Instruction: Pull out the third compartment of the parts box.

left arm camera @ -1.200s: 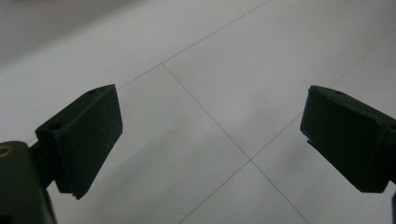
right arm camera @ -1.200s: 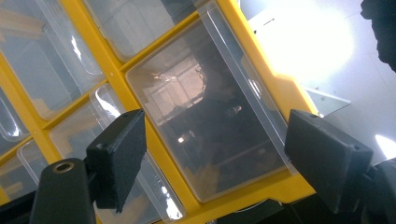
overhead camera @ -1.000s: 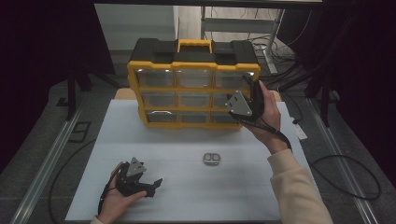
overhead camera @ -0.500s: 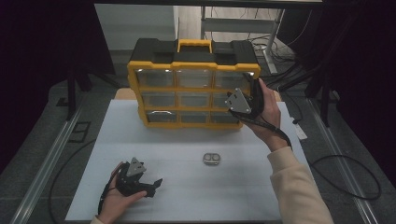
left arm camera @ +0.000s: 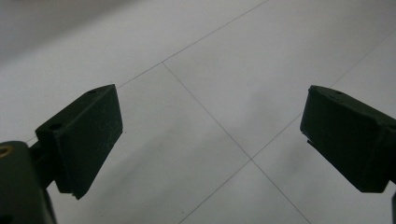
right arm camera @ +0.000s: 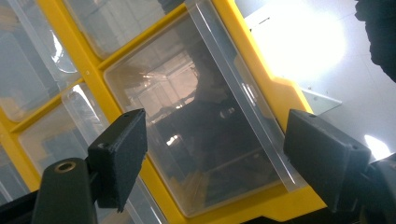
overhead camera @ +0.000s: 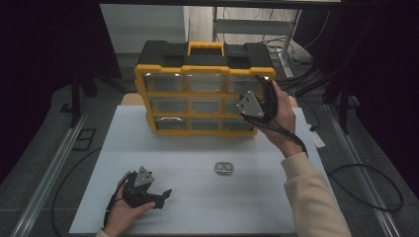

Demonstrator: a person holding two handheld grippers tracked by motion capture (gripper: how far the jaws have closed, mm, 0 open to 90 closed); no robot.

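A yellow and black organizer (overhead camera: pixel 143 98) with several clear drawers stands upright at the back of the white table (overhead camera: pixel 197 148). My right gripper (overhead camera: pixel 245 98) is held up against its right column, near the upper drawers. In the right gripper view its jaws (right arm camera: pixel 215 154) stand wide open in front of a clear corner drawer (right arm camera: pixel 196 121), with nothing pinched between the pads. My left gripper (overhead camera: pixel 163 197) rests low on the table at the front left, held in a hand. Its jaws (left arm camera: pixel 210 140) are open over bare tabletop.
A small oval metal piece (overhead camera: pixel 224 168) lies on the table between the two hands, in front of the organizer. Dark cables (overhead camera: pixel 365 173) trail over the floor to the right of the table. A metal rail (overhead camera: pixel 54 168) runs along the left side.
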